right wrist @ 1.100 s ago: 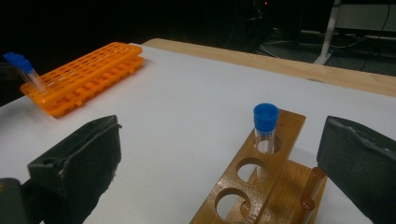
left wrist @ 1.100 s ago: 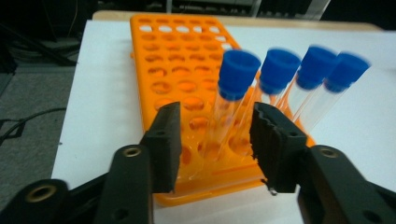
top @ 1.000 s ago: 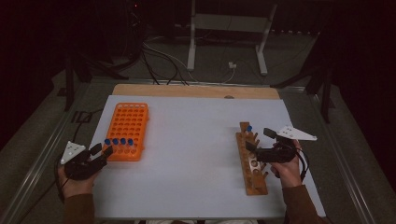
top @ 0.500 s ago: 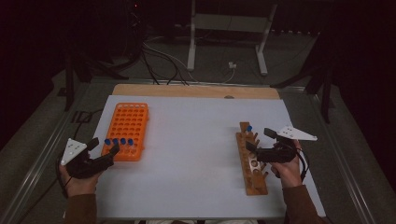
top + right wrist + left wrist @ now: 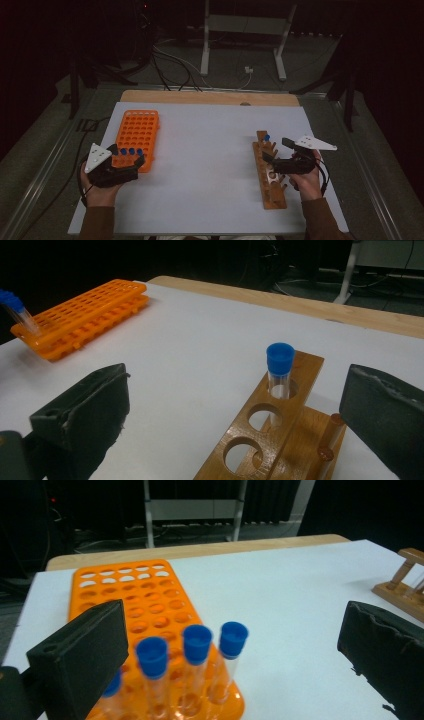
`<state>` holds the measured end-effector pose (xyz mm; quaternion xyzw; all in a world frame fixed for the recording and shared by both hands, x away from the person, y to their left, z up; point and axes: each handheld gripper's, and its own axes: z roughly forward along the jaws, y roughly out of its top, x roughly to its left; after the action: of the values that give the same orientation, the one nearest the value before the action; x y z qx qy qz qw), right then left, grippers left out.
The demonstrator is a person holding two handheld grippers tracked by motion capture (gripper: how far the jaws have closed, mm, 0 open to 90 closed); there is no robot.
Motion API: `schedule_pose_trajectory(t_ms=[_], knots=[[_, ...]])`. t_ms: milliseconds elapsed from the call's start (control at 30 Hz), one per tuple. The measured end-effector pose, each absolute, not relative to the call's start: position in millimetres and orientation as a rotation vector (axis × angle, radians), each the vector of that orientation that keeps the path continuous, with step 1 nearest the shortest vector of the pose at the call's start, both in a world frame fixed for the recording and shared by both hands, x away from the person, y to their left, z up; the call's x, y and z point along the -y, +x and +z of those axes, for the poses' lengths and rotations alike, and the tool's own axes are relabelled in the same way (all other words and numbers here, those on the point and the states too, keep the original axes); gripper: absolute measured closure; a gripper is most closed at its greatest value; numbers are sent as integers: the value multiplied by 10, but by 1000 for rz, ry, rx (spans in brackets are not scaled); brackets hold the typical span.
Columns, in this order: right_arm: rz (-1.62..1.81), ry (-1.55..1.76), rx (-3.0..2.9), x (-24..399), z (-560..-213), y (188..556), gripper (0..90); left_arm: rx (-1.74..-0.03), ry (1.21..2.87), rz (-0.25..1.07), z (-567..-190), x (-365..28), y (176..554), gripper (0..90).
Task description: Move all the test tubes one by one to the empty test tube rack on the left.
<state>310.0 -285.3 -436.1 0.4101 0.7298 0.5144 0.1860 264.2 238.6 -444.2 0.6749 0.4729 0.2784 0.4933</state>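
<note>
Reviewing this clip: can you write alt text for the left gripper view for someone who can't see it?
The left gripper, jaws wide apart with nothing between them, faces the near end of an orange tube rack holding blue-capped tubes. The rack lies on a white table, with a wooden rack at the right edge.

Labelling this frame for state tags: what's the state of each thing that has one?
left claw: open, jaws just opening, pads off the tubes
right claw: open, nothing gripped
orange rack: flat on the table, blue-capped tubes upright in its near end, other holes unfilled
wooden rack: one capped tube upright in the far hole, the next two holes unfilled
</note>
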Motion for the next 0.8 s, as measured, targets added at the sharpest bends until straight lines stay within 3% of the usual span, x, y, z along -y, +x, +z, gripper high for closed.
schedule_pose_trajectory(t_ms=[567, 800], knots=[[1344, 1133, -2094, 2842, -4373, 3259, 18, -1038, 1719, 638, -4493, -1936, 2748, 8], [1248, 1128, -2153, 2769, -4442, 3413, 120, -1012, 1736, 646, -4530, -1845, 2723, 9]])
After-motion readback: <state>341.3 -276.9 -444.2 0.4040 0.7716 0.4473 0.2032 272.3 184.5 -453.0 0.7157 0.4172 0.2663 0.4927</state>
